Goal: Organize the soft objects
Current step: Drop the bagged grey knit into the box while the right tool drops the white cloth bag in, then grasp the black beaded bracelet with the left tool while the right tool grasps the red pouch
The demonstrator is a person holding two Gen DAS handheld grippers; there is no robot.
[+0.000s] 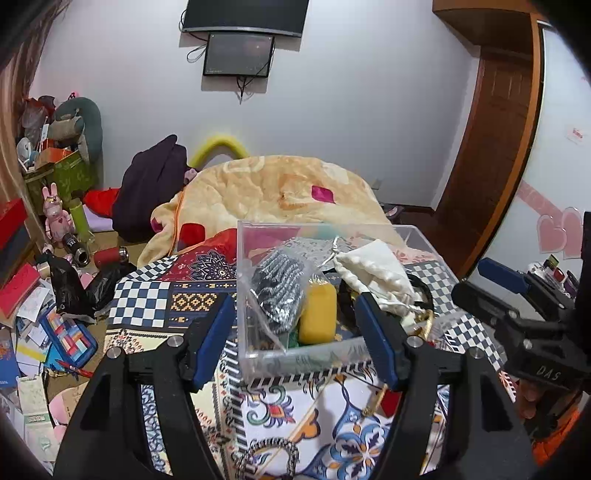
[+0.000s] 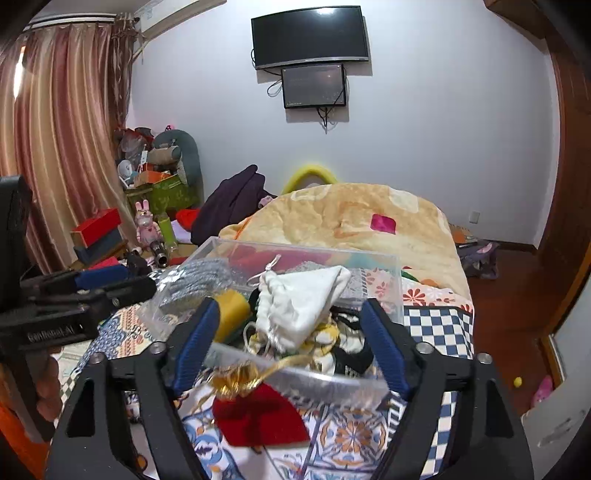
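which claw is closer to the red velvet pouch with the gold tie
Right. The red velvet pouch with the gold tie lies on the patterned cloth just below the open right claw, outside the clear plastic box. The open left claw straddles the box's other end.

One clear plastic box (image 1: 295, 354). Inside it: one white drawstring pouch (image 2: 299, 306), one yellow sponge (image 1: 318, 314), one bagged grey-striped knit item (image 1: 282, 284). One red velvet pouch (image 2: 258, 419) with gold tie, hanging at box front. Two wall screens: one television (image 2: 310, 35), one smaller monitor (image 2: 314, 90). One pink rabbit figure (image 2: 147, 221). Two grippers: left gripper (image 1: 295, 339), right gripper (image 2: 291, 343).
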